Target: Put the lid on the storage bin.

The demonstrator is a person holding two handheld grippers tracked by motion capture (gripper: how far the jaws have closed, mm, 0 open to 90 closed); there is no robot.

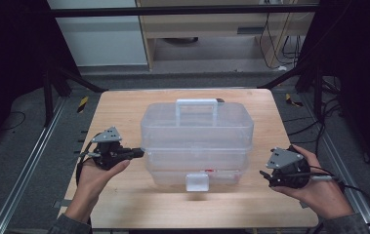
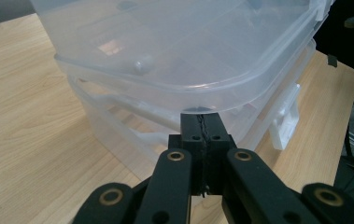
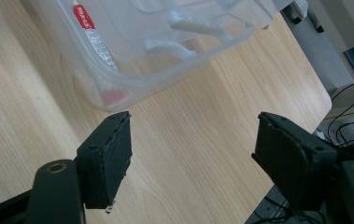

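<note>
The clear plastic box (image 1: pixel 197 144) stands at the middle of the wooden table (image 1: pixel 124 204), between the two hands, its long axis running left to right across the table. The left gripper (image 1: pixel 141 152) lies at the box's left end, pointing toward it, jaws pressed together with nothing between them; in the left gripper view the closed tips (image 2: pixel 201 125) sit right under the overhanging lid edge, touching or nearly so. The right gripper (image 1: pixel 265 176) is held near the box's right front corner, apart from it, jaws spread wide and empty. In the right gripper view the box corner (image 3: pixel 114 93) lies ahead and to the left of the jaws, bare tabletop between the pads. The left hand is the nearer one.

Condition of the box: translucent, stacked in tiers, lid on, white carry handle (image 1: pixel 196 102) on top, white latch (image 1: pixel 196 182) at the front centre facing the person. A tube with a red label (image 3: pixel 90 32) shows through the lower wall. In my judgement, the coming move turns on the lid edge above the left tips.
</note>
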